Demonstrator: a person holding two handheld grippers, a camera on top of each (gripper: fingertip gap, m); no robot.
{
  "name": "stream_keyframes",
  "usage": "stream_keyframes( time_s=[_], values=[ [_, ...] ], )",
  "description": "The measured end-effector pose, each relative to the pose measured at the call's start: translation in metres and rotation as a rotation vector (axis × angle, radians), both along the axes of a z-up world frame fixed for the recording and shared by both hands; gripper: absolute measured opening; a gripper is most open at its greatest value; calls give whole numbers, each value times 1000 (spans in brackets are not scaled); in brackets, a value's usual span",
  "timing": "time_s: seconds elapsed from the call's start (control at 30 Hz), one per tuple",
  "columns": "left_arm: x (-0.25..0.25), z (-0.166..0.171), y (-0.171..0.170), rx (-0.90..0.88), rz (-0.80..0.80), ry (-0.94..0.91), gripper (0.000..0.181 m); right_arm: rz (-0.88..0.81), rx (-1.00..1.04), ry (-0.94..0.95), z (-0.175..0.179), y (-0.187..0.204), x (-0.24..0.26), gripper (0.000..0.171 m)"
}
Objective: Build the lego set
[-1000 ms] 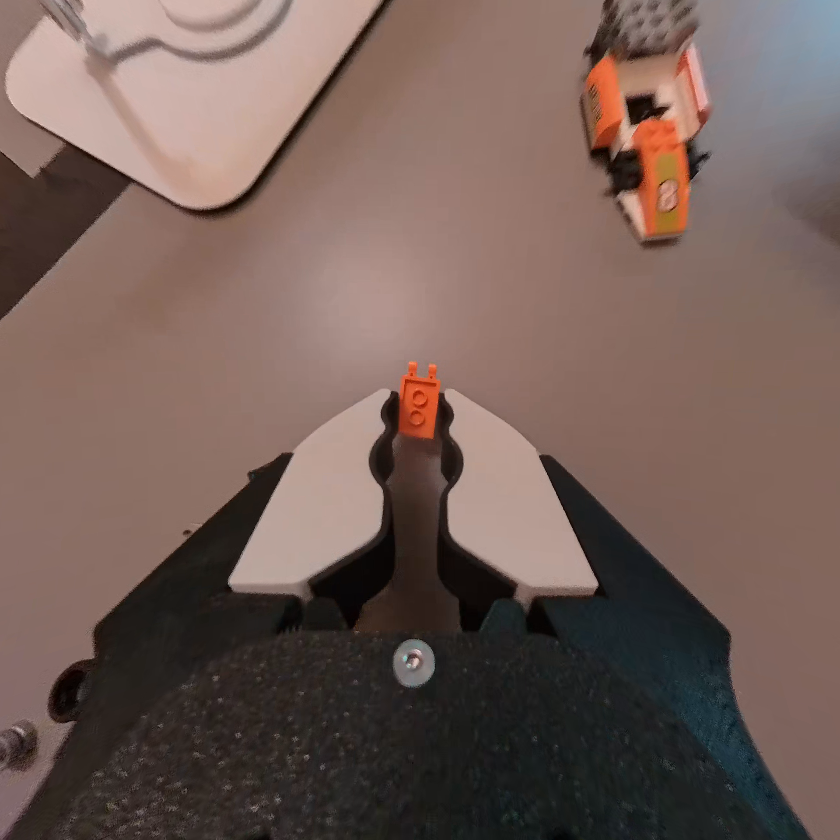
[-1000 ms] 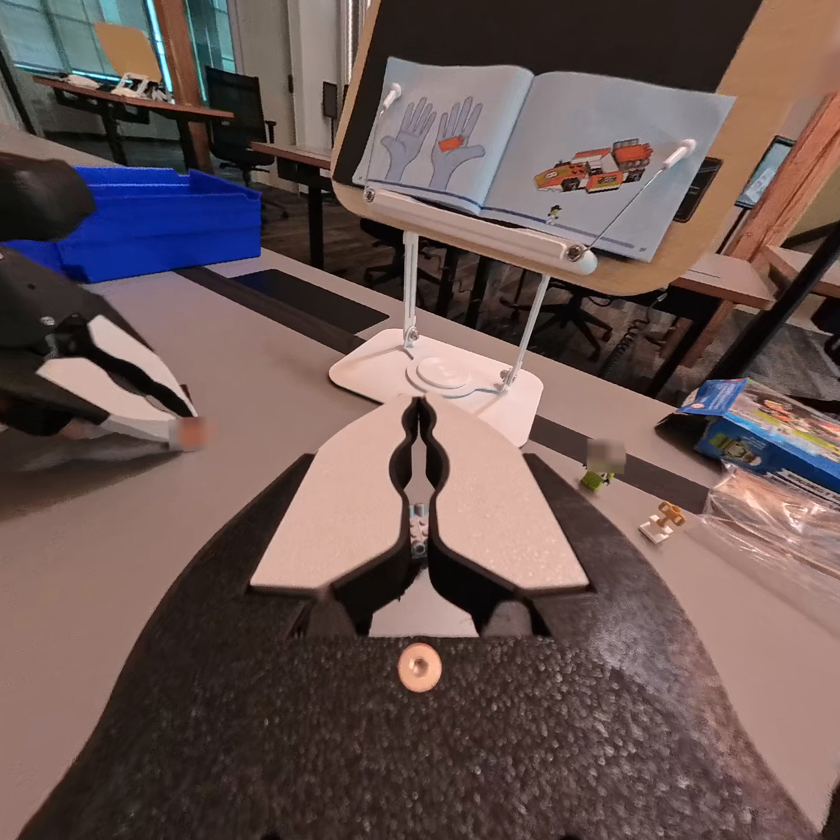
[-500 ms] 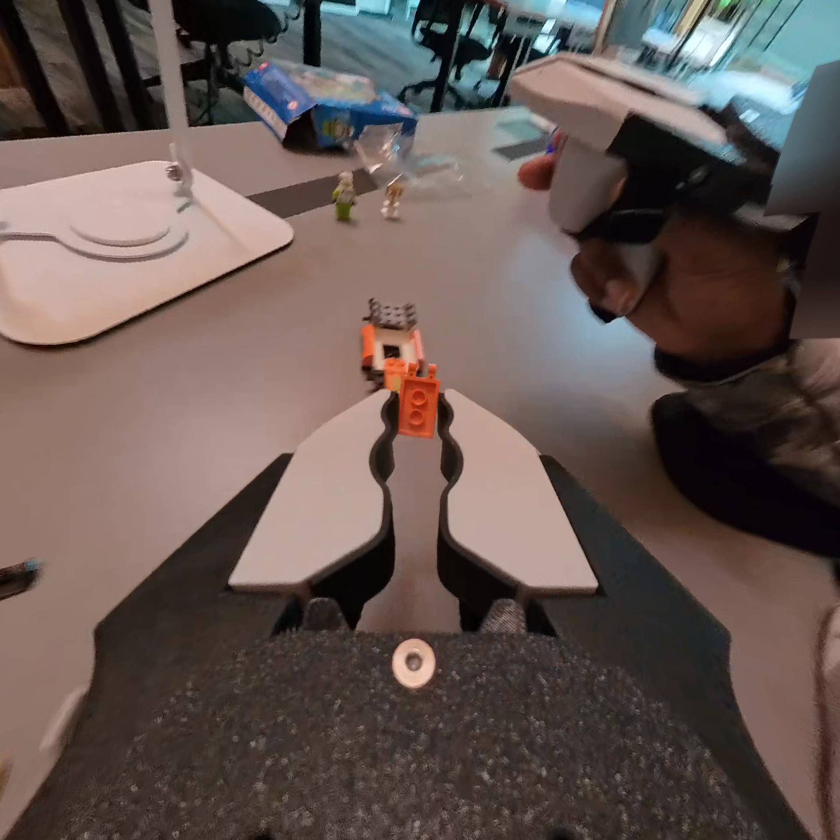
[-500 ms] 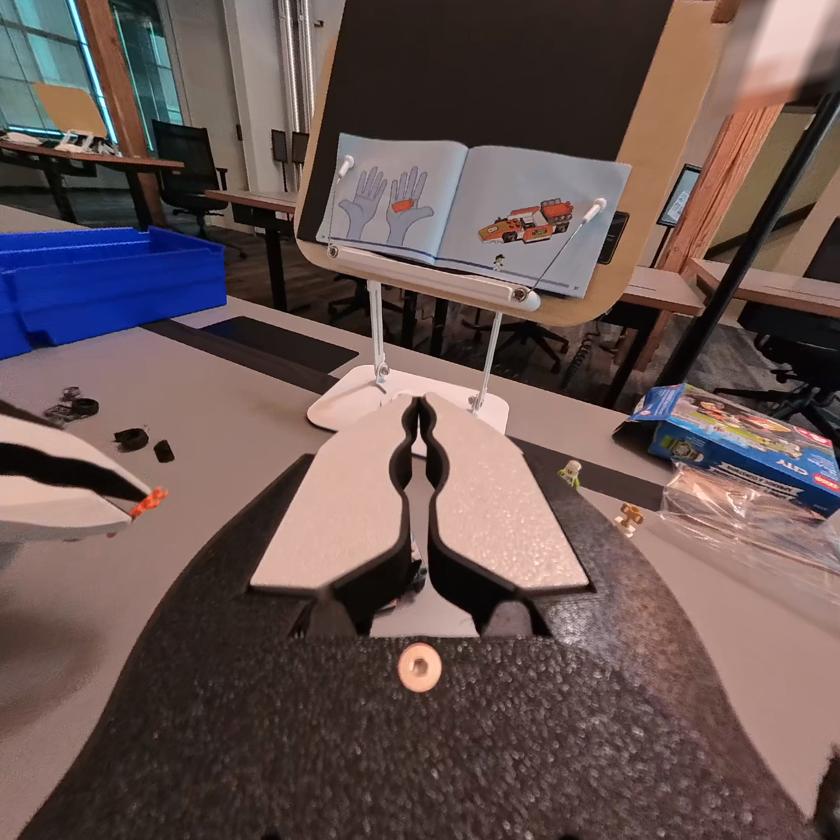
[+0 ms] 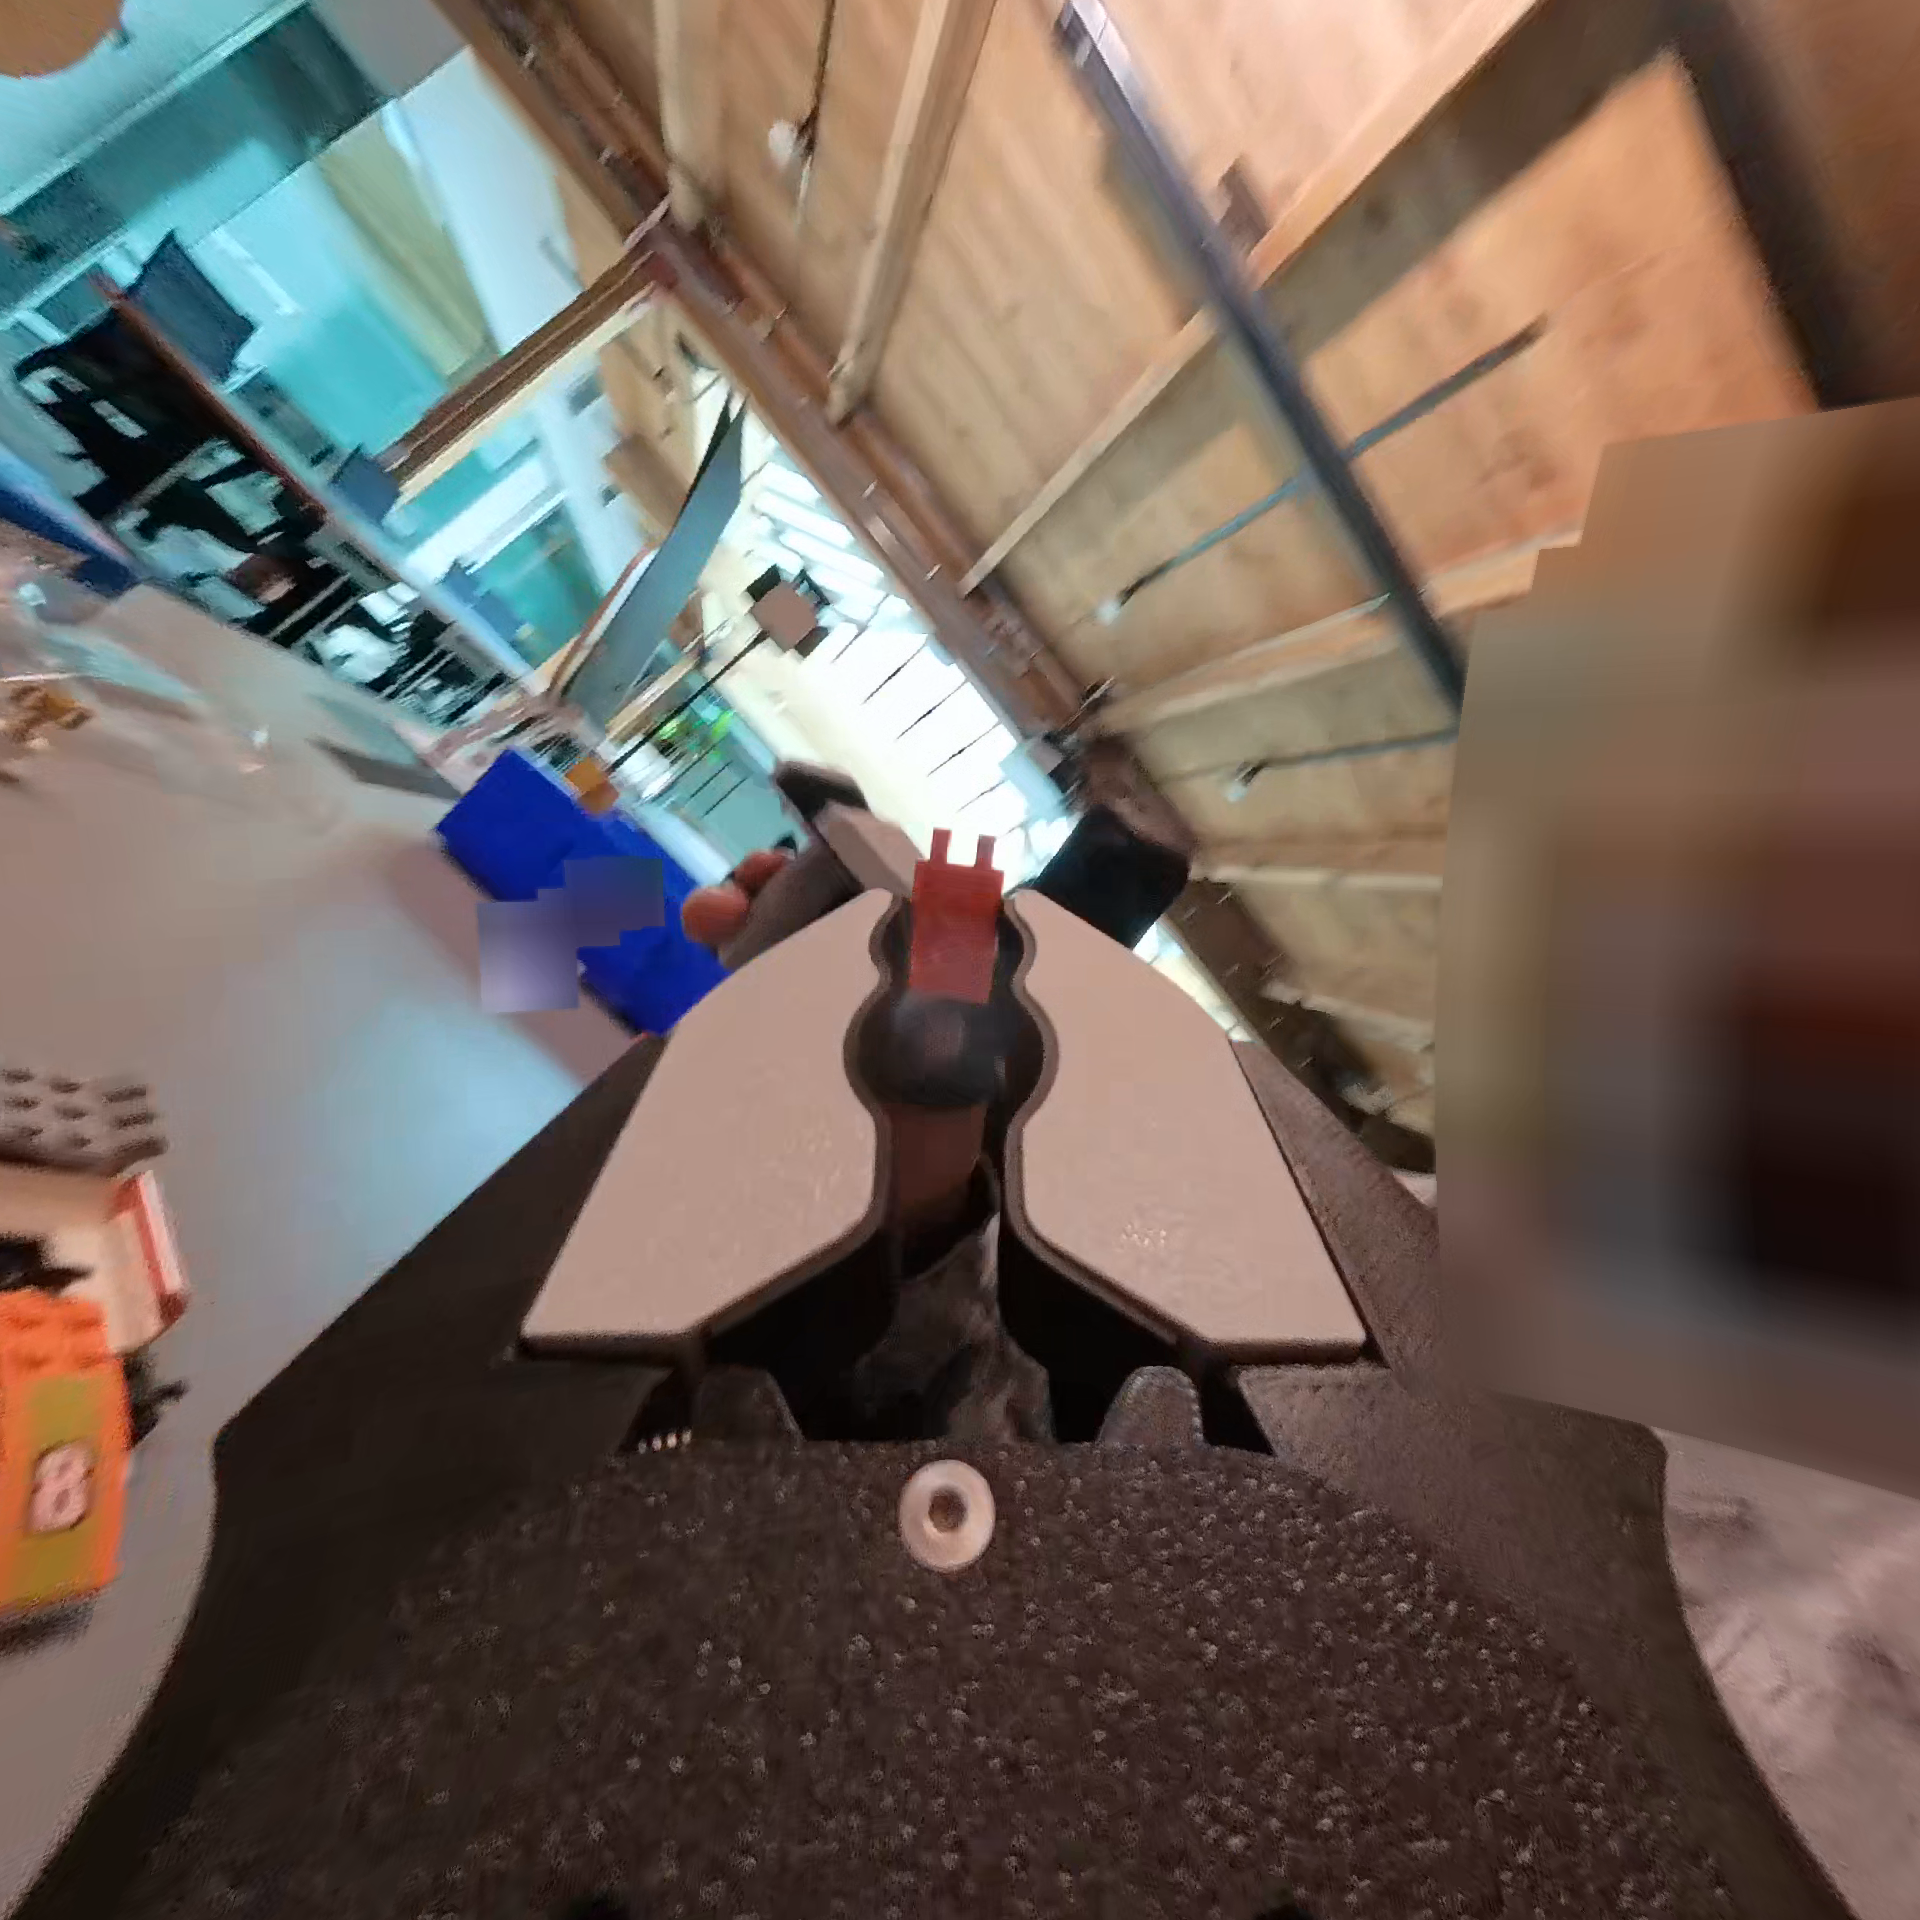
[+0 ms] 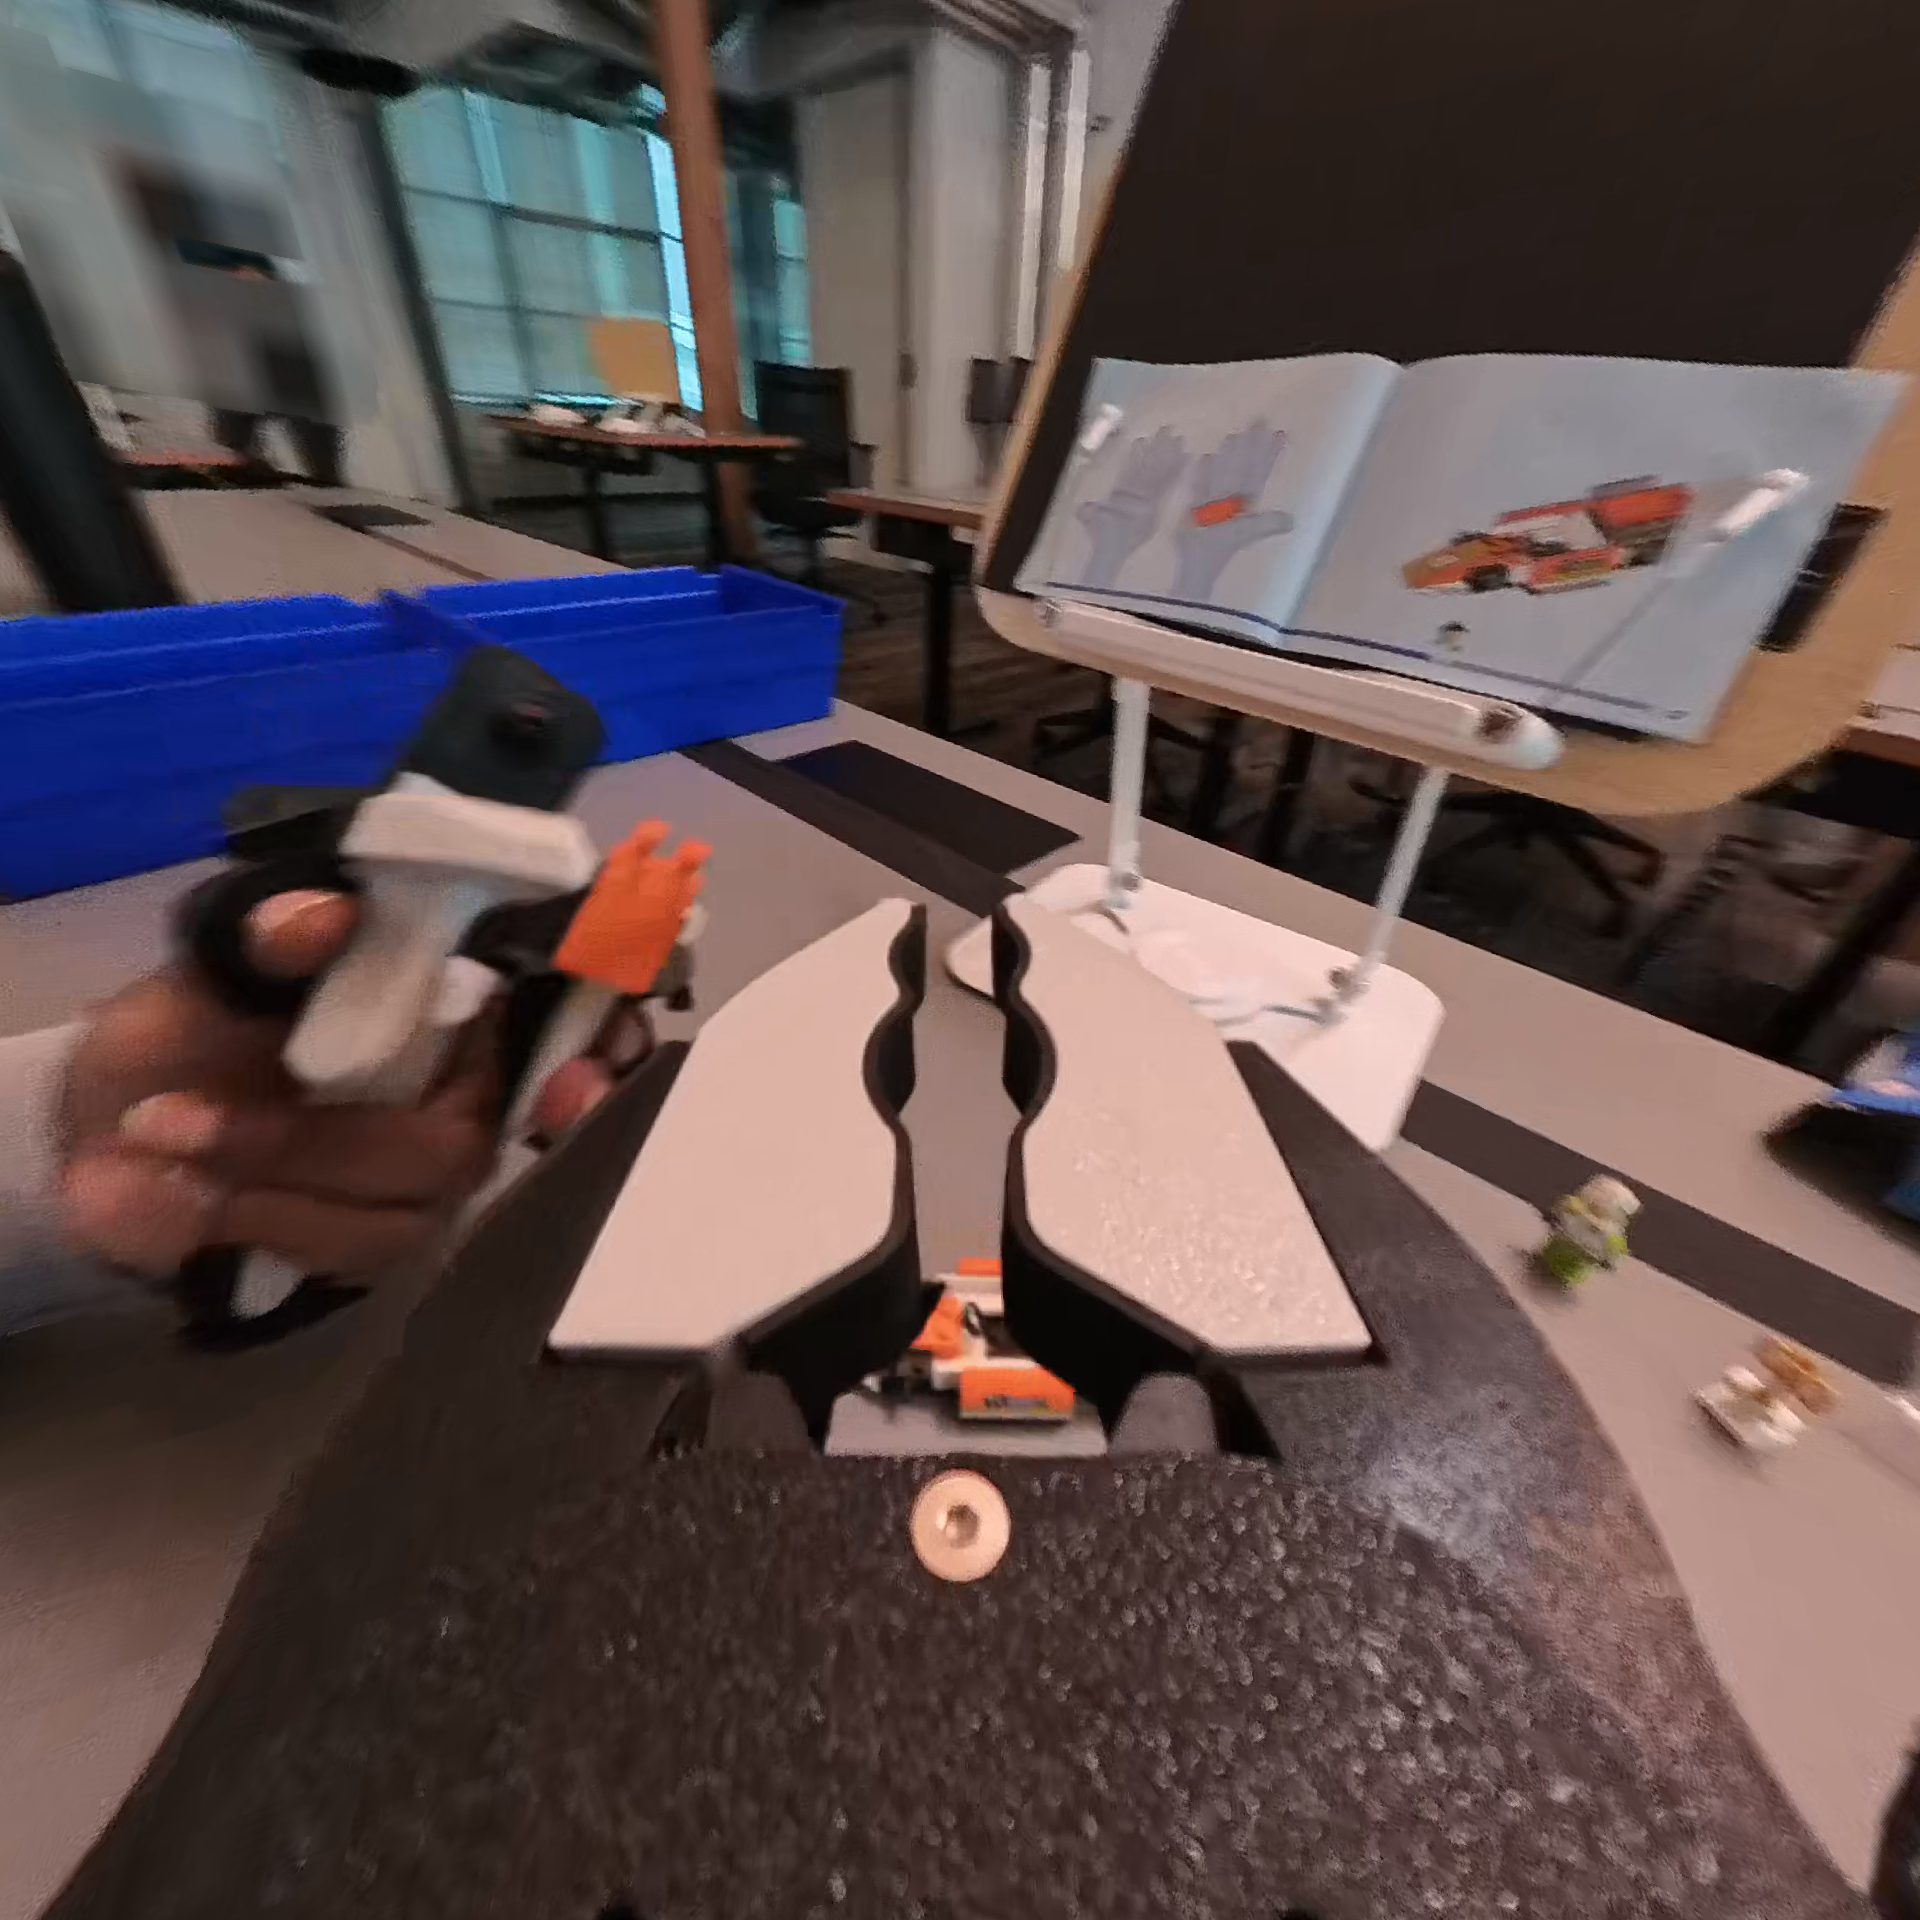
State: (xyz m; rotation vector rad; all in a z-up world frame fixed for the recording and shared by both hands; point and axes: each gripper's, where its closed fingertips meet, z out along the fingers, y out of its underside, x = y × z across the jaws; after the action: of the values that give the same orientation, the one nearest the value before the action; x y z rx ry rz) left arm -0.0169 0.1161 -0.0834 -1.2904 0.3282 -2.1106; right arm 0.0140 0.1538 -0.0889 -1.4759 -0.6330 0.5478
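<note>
Left gripper [image 5: 951, 914]: flat pale fingers [image 5: 748, 1132] with wavy black inner edges, on a grainy black body. They are closed on a small orange brick [image 5: 951, 930], a smooth plate with two prongs at its far end, pinched at the very tips and projecting beyond them.

Right gripper [image 6: 956, 925]: same make, fingers [image 6: 1164, 1174] parted by a narrow gap, holding nothing. Below that gap, on the grey table [image 6: 1621, 1101], sits the partly built orange and white car [image 6: 982, 1371], untouched. Left view is tilted and blurred.

Left claw [image 5: 951, 914] clamped, raised, tilted; right claw [image 6: 956, 925] slightly parted.
</note>
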Motion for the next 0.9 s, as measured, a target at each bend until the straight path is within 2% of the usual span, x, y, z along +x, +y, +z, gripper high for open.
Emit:
stream_keyframes(
  time_s=[0.1, 0.27, 0.43, 0.57, 0.7, 0.77, 0.9],
  values=[
    [-6, 5, 9, -67, -35, -132, 16, 110, 28, -2, 2, -14, -15, 18],
    [-13, 3, 10, -101, -42, -201, 16, 223, 98, -53, -1, -34, -38, 24],
    [-11, -1, 9, -154, -32, -219, 16, 113, 247, -171, -1, -35, -45, 24],
    [-5, -6, 8, -216, -23, -237, 15, 86, 285, -233, -9, -35, -51, 26],
    [-5, -7, 9, -240, -7, -238, 16, -12, 395, -326, -8, -31, -44, 16],
    [-5, -8, 8, -242, -14, -241, 15, -55, 449, -356, -4, -31, -41, 3],
    [-4, -10, 5, -194, -2, -185, 15, 0, 435, -345, -5, -33, -38, 3]
  ],
)
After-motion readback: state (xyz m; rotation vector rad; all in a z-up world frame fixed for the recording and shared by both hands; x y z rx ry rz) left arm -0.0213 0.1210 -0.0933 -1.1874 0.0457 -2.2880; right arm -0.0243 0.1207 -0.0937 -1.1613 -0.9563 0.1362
